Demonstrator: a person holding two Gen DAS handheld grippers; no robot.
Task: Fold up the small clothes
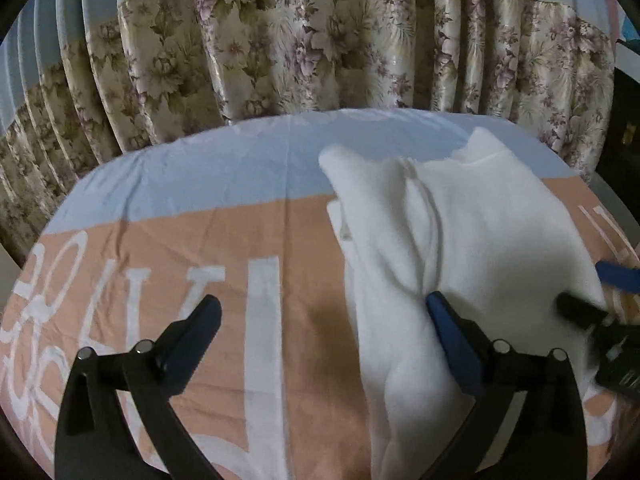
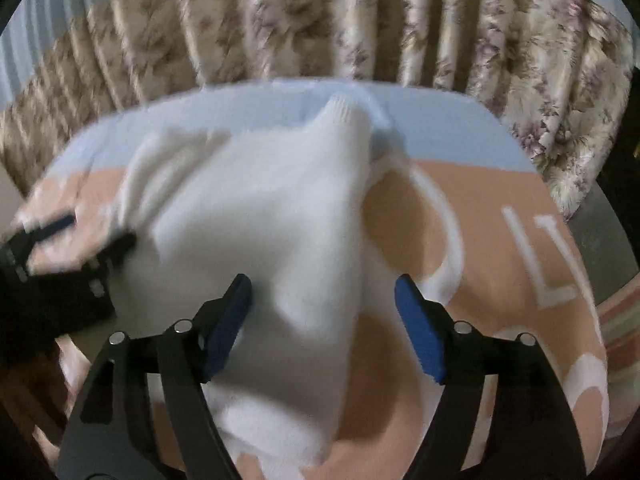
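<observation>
Closest in the left wrist view is the left hand-held gripper (image 1: 320,312), spread wide and holding nothing. Its left finger hangs over the peach part of the cover (image 1: 224,248) at about 7 o'clock, and its right blue finger pad (image 1: 452,340) is pressed against the white garment (image 1: 480,240) at about 5 o'clock, right where a crease bunches up. No containers anywhere in either view, so nothing to report on that front.

The right hand-held gripper (image 2: 322,292) is also spread wide, not clamped on anything. Its left finger sits on the white garment (image 2: 260,208), the right finger is over the peach cover (image 2: 480,208) just beside the cloth edge, and a ridge of the fabric runs up between the two. This view is pretty blurry.

You can see each gripper from the other's camera: the right one pokes in at 3 o'clock in the left view, touching the cloth's right edge, and the left one shows at 9 o'clock in the right view, at the cloth's left edge.

The garment itself lies rumpled on the cover, stretching from the fingers up toward 12 o'clock, with a couple of corners reaching onto the pale blue band. The cover has big white lettering on the peach.

Farthest back, a floral curtain (image 1: 320,40) hangs in pleats across the top.
</observation>
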